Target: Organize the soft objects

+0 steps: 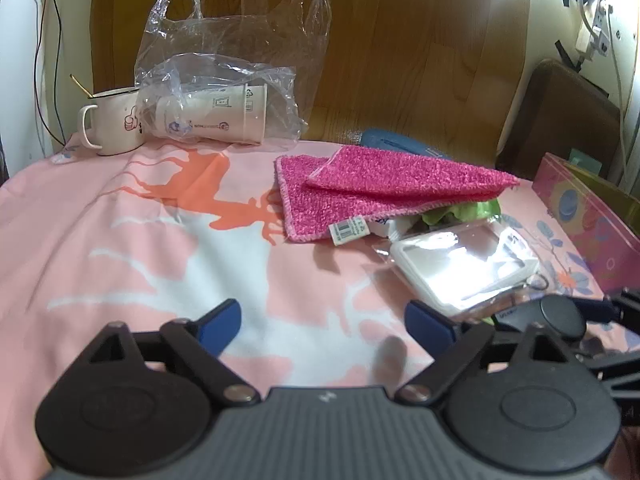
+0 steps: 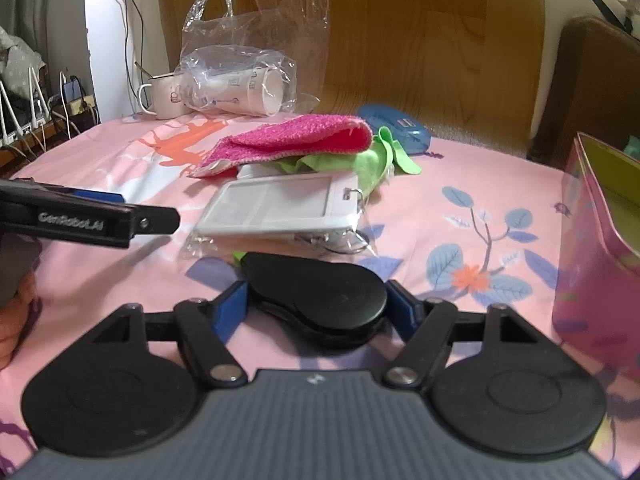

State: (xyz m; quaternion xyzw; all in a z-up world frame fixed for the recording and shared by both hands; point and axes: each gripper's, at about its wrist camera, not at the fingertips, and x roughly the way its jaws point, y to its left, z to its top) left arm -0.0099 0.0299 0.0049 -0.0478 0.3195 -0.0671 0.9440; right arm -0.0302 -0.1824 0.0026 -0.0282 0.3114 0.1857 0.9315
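Observation:
A folded pink cloth (image 1: 384, 184) lies on the pink tablecloth, over a green cloth (image 1: 464, 210); both also show in the right wrist view, the pink cloth (image 2: 296, 138) above the green cloth (image 2: 360, 162). A white badge holder in a clear sleeve (image 2: 280, 210) lies in front of them. My right gripper (image 2: 316, 304) has its blue pads against both sides of a black oval case (image 2: 320, 296). My left gripper (image 1: 324, 320) is open and empty above the cloth-covered table, left of the badge holder (image 1: 464, 268).
A clear plastic bag (image 1: 236, 64) with a paper cup (image 1: 216, 120) lying in it, and a white mug (image 1: 114, 122), stand at the back. A blue case (image 2: 396, 126) lies behind the cloths. A pink box (image 2: 600, 240) stands at the right.

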